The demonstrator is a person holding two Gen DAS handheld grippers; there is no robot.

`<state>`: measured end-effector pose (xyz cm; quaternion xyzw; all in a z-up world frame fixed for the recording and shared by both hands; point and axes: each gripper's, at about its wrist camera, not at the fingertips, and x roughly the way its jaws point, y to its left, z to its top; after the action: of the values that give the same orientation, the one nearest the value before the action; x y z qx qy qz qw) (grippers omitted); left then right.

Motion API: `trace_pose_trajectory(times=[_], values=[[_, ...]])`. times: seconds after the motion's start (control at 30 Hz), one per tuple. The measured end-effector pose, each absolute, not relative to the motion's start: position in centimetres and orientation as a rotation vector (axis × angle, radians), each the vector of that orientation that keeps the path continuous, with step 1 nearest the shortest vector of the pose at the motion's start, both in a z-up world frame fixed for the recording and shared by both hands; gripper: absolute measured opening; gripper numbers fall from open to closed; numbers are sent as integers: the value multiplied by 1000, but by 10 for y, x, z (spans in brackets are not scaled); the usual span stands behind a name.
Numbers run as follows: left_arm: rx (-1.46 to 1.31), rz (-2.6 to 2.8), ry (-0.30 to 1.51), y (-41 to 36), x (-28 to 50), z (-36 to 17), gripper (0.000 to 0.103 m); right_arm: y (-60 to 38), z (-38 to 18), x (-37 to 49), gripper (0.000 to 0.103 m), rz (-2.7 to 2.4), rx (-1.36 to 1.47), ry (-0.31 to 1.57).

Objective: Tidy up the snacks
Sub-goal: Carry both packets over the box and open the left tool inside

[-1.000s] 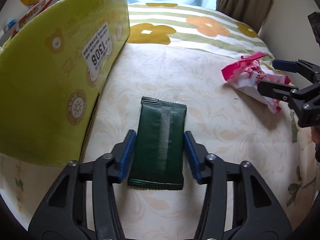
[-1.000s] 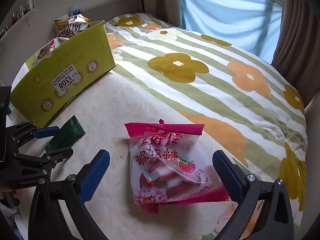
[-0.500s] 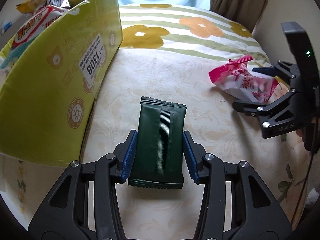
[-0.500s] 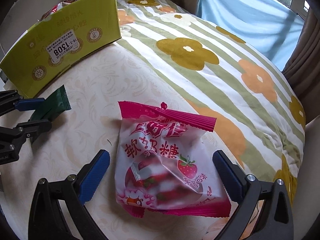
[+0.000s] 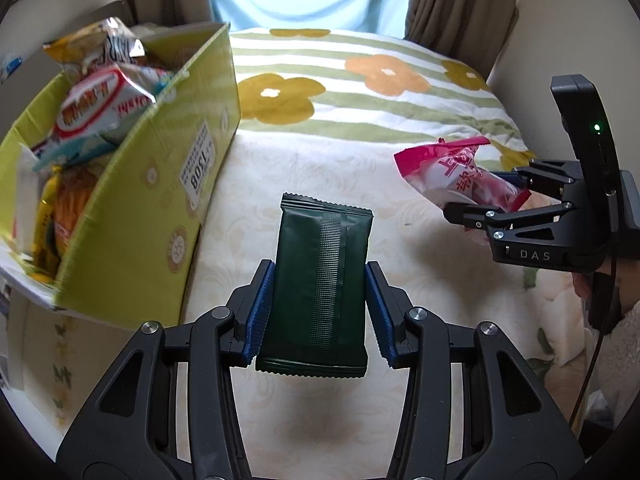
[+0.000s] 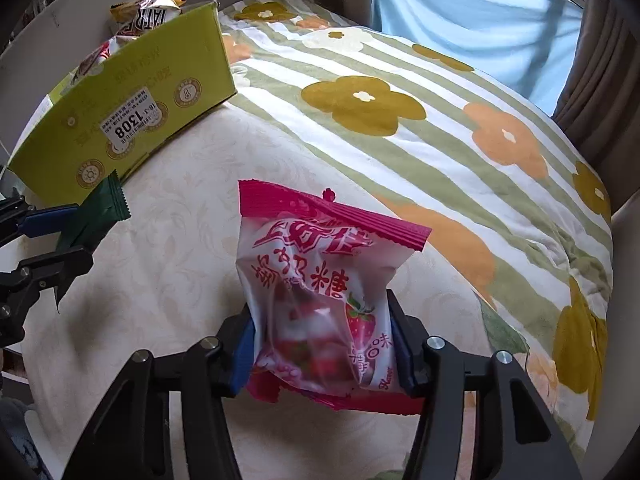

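Note:
My left gripper (image 5: 318, 312) is shut on a dark green snack packet (image 5: 320, 280) and holds it lifted above the cream bedcover, right of the yellow-green cardboard box (image 5: 132, 216). The packet also shows in the right wrist view (image 6: 96, 216), between the left gripper's fingers (image 6: 48, 216). My right gripper (image 6: 322, 344) is shut on a pink strawberry candy bag (image 6: 320, 292) and holds it off the cover. In the left wrist view the bag (image 5: 456, 176) sits in the right gripper (image 5: 500, 196) at the right.
The box (image 6: 124, 104) holds several snack bags (image 5: 96, 100) and stands at the left on the bed. A striped flower-print blanket (image 6: 440, 92) covers the far side. Curtains (image 5: 452, 0) and a window lie beyond.
Both grippers closed on their snacks and lifted them off the cover. The right gripper went from wide open around the pink bag to shut on it. The box interior came into view.

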<state>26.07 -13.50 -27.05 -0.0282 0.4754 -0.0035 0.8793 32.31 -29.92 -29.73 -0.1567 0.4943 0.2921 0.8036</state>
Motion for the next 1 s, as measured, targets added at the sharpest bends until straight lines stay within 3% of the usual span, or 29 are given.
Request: trace_pose_trajectory(times=[0.47, 0.73, 1.0], values=[[-131, 5, 863, -77, 242, -160, 41, -273, -170, 288, 51, 604, -173, 960], [-159, 20, 796, 18, 256, -119, 41, -202, -125, 269, 51, 607, -125, 880], [-153, 1, 818, 130, 282, -116, 41, -112, -114, 275, 51, 551, -79, 883]])
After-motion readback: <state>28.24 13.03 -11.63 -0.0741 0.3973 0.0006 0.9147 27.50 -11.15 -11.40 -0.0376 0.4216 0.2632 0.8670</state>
